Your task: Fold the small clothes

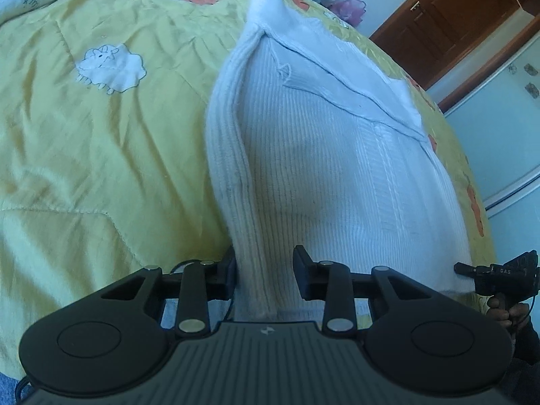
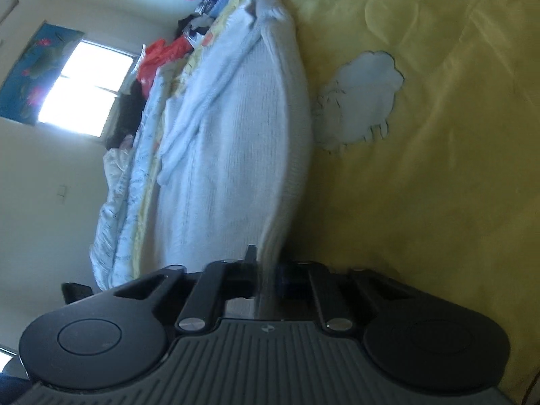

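Note:
A white ribbed knit garment (image 1: pixel 324 168) lies on the yellow quilt (image 1: pixel 101 155), with a folded layer across its far end. My left gripper (image 1: pixel 266 270) has its jaws on either side of the garment's near left edge, which is bunched between them. The right gripper (image 1: pixel 489 276) shows at the far right of this view, held by a hand at the garment's near right corner. In the right wrist view the same garment (image 2: pixel 236 135) runs away from my right gripper (image 2: pixel 266 266), whose jaws are closed on its near edge.
The quilt (image 2: pixel 438 168) has white sheep patches (image 1: pixel 111 67) and orange carrots. A brown wooden door (image 1: pixel 449 23) and pale wall stand beyond the bed. A bright window (image 2: pixel 87 91), piled clothes (image 2: pixel 162 60) and a white duvet (image 2: pixel 118 202) lie past the garment.

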`<state>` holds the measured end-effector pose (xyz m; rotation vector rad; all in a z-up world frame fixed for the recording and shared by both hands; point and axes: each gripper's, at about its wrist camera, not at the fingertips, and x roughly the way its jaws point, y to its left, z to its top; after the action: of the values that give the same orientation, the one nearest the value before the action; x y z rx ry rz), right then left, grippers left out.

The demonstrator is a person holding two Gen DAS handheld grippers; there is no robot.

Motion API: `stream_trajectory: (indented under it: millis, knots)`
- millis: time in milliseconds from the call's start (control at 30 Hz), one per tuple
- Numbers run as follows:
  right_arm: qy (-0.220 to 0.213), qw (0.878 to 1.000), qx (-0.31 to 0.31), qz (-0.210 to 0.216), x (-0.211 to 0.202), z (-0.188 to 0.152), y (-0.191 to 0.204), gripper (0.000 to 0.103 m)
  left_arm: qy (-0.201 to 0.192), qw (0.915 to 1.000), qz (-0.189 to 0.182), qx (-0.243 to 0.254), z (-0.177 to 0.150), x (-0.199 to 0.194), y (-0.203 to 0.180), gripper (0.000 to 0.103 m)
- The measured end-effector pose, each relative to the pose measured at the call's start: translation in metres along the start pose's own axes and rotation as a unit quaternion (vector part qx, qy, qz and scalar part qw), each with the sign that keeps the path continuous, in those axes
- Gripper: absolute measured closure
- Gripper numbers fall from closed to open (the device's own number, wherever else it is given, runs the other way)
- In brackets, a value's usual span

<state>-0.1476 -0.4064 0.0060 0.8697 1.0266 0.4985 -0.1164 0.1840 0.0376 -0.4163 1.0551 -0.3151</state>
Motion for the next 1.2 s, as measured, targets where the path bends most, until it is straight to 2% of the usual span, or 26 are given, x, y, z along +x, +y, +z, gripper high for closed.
stream_trajectory:
  millis: [67,200,333,533,700,833,967,1067,1133,1200]
  knots:
    - [0.002,1.000,-0.012,0.003,0.001,-0.002,0.005,0.089,0.001,0.9999,0.015,0.004,0.000,0.003,-0.002,0.090]
    - [-0.009,1.000,-0.017,0.016,-0.005,0.002,0.011,0.089,-0.015,0.9998,0.013,0.009,0.003,-0.003,-0.002,0.092]
    - [-0.033,0.998,-0.015,0.058,-0.019,0.012,0.018,0.089,-0.055,0.9984,-0.012,0.004,0.013,-0.024,0.001,0.092]
    - [-0.081,0.989,-0.022,0.118,-0.029,0.047,0.037,0.088,-0.105,0.9935,-0.043,0.001,0.053,-0.037,-0.005,0.092]
    - [-0.136,0.977,-0.017,0.163,-0.013,0.110,0.044,0.088,-0.144,0.9883,-0.051,0.004,0.121,-0.017,-0.016,0.093]
    - [-0.158,0.971,-0.020,0.178,0.010,0.179,0.054,0.088,-0.163,0.9855,-0.044,0.012,0.190,0.011,-0.024,0.093]
    - [-0.178,0.968,-0.014,0.175,0.038,0.254,0.057,0.088,-0.181,0.9829,-0.027,0.018,0.258,0.049,-0.032,0.093]
    - [-0.181,0.971,0.013,0.155,0.072,0.305,0.046,0.088,-0.184,0.9828,-0.009,0.009,0.299,0.088,-0.031,0.093]
    - [-0.171,0.977,0.027,0.125,0.101,0.330,0.037,0.088,-0.173,0.9849,0.008,0.000,0.320,0.119,-0.030,0.093]
    - [-0.161,0.983,0.033,0.084,0.130,0.349,0.027,0.088,-0.160,0.9864,0.039,0.004,0.336,0.149,-0.030,0.093]
